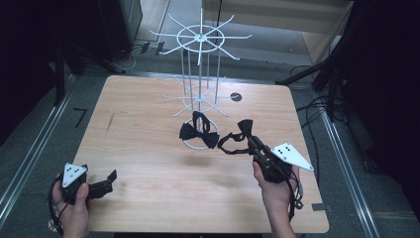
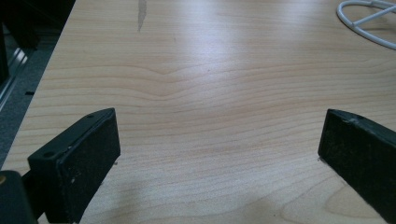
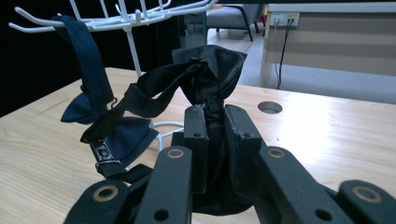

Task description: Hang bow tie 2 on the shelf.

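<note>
Bow tie (image 1: 238,135) is soft, light and floppy, held just above the tabletop (image 1: 148,148) near the white hook stand (image 1: 200,64). Right gripper (image 3: 215,122) fingers squeeze its knot, the best spot; its strap dangles. Left gripper (image 1: 110,179) fingers are wide open, holding nothing

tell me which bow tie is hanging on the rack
The dark blue bow tie, hanging by its strap from a rack hook. The black bow tie is clamped in the right gripper, off the rack.

Bare tabletop (image 1: 148,144) lies open at left; the white rack (image 1: 199,74) and hanging bow tie (image 1: 198,133) block the middle.
</note>
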`<state>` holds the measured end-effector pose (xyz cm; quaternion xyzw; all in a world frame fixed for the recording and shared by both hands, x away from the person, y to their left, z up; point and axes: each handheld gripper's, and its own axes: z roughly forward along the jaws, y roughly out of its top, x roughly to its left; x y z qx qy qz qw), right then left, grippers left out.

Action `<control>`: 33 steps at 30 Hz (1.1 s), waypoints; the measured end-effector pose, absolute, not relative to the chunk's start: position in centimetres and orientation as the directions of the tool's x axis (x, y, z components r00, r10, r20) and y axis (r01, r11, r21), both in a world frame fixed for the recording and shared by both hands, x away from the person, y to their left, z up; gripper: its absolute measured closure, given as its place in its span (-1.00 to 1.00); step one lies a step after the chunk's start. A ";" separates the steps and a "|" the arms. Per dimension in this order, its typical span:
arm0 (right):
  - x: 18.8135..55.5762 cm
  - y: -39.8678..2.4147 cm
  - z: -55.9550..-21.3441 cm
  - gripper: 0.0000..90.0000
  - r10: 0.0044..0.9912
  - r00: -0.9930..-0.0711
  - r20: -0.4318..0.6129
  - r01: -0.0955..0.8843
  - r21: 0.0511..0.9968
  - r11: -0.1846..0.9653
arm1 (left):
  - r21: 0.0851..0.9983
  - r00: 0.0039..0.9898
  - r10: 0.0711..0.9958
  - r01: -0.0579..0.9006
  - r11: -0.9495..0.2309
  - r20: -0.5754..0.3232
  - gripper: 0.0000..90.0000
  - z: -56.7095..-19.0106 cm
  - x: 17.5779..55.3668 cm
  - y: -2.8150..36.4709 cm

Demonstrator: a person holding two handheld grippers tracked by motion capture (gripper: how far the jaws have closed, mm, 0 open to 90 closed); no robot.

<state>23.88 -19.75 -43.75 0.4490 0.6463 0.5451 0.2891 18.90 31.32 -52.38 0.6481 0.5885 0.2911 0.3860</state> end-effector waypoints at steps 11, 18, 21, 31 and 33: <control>24.0 -19.3 -42.8 0.80 0.891 -0.436 0.126 0.244 0.970 -0.017 | 0.842 0.136 0.987 0.539 -0.007 -0.079 -1.00 -52.4 18.9 31.4; 24.3 -18.8 -42.0 0.80 0.887 -0.444 0.126 0.233 0.972 -0.021 | 0.842 0.137 0.987 0.540 -0.008 -0.078 -1.00 -52.4 18.9 31.4; 24.4 -18.6 -41.8 0.80 0.886 -0.447 0.124 0.228 0.973 -0.022 | 0.842 0.137 0.988 0.540 -0.008 -0.078 -1.00 -52.4 18.9 31.4; 24.8 -18.1 -41.3 0.80 0.883 -0.453 0.125 0.226 0.974 -0.021 | 0.841 0.137 0.987 0.541 -0.007 -0.080 -1.00 -52.3 18.9 31.4; 25.0 -18.0 -41.2 0.80 0.883 -0.452 0.126 0.225 0.974 -0.024 | 0.841 0.137 0.987 0.541 -0.007 -0.080 -1.00 -52.4 18.9 31.4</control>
